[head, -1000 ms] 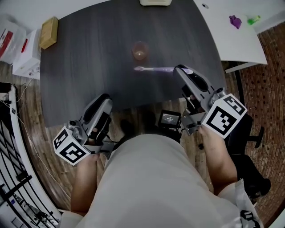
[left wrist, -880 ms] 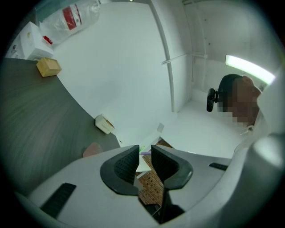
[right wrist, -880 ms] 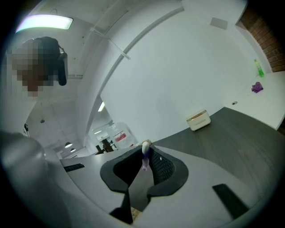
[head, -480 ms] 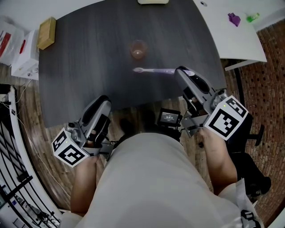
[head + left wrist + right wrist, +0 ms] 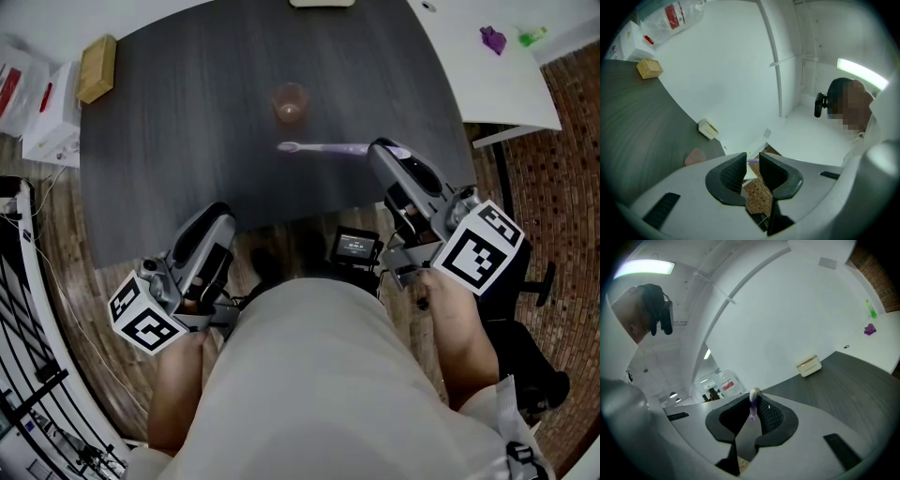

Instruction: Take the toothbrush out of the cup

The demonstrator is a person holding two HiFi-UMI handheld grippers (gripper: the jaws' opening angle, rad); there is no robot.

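Dark grey table (image 5: 169,112) fills the head view; the pink cup (image 5: 292,103) stands near its middle; the purple toothbrush (image 5: 319,147) is level just on the near side of the cup, outside it, brush end to the left; the right gripper (image 5: 373,150) has its handle end; the left gripper (image 5: 214,217) hangs at the table's near edge. Left gripper view: jaws slightly apart, nothing between them. Right gripper view: jaws clamped on the toothbrush.

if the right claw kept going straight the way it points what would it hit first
Probably nothing soon: the right claw, shut on the toothbrush, points along it over the dark table; the cup sits off to one side. Height is unclear.
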